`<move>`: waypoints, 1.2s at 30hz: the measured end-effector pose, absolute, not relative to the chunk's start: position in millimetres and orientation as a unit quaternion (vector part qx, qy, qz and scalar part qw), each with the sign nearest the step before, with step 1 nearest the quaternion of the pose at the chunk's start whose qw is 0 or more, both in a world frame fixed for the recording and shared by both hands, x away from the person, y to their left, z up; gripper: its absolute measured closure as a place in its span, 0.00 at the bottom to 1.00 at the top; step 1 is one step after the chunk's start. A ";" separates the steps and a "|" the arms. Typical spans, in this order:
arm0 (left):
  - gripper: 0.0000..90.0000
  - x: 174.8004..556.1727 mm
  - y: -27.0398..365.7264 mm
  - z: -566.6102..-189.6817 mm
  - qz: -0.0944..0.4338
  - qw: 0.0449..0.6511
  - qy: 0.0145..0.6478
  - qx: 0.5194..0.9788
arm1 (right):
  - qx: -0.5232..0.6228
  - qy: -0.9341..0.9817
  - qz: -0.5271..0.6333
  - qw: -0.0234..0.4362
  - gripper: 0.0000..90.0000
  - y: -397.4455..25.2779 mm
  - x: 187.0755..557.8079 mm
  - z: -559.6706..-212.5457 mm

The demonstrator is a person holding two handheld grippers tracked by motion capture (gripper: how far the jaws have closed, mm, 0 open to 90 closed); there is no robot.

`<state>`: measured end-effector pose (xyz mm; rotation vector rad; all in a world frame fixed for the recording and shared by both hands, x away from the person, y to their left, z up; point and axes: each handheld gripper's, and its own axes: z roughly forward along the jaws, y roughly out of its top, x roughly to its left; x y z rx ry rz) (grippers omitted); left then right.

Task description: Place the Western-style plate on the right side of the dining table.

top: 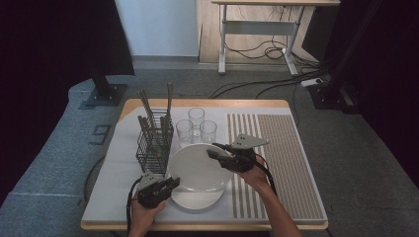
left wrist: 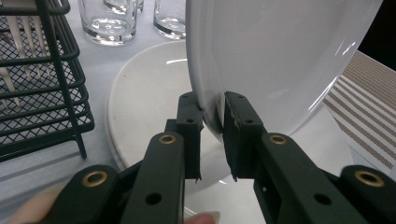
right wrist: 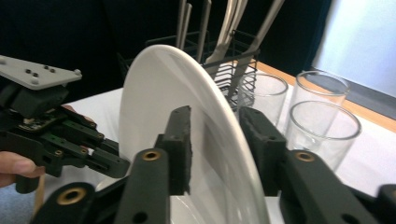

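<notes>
Lifted plate [top: 200, 168]: white, round, held clear of the surface near the lower centre of the high view. It is carried by both grippers at once, one on each side of its rim.

Left gripper [top: 170, 185]: located at the lower left of the plate in the high view. In the left gripper view, the left gripper [left wrist: 212, 128] has its jaws clenched on the plate's [left wrist: 280, 60] rim, one jaw on each face, both in contact.

Right gripper [top: 213, 150]: located at the upper right of the plate in the high view. In the right gripper view, the right gripper [right wrist: 217, 149] straddles the plate's [right wrist: 159, 102] rim. The jaw at frame left sits against one face; the jaw at frame right stands on the other side, and contact there cannot be confirmed. The plate appears tilted on edge in this view, with the left gripper [right wrist: 114, 165] gripping its far edge at the left of the frame.

Second plate [top: 195, 198]: white, lying flat on the table [top: 113, 168] directly below the lifted plate. In the left gripper view it [left wrist: 140, 102] occupies the centre left, under the raised rim.

Wire cutlery basket [top: 154, 140]: left of the plates, holding upright cutlery.

Three empty glasses [top: 196, 126]: grouped just beyond the plates, right of the basket.

Striped mat [top: 276, 158]: right part of the table
</notes>
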<state>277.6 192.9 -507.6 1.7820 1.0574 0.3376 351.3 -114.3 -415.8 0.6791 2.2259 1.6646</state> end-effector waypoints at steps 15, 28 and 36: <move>0.79 281.9 192.5 -512.4 0.128 0.489 0.448 0.737 | 0.227 0.778 0.577 0.105 0.95 -123.4 349.0 -421.1; 0.71 281.6 198.0 -510.6 0.134 0.495 0.457 0.726 | 0.273 0.758 0.582 0.112 0.95 -134.4 353.3 -426.2; 0.70 280.6 196.4 -511.2 0.134 0.492 0.455 0.730 | 0.284 0.750 0.585 0.124 0.95 -140.8 353.5 -424.5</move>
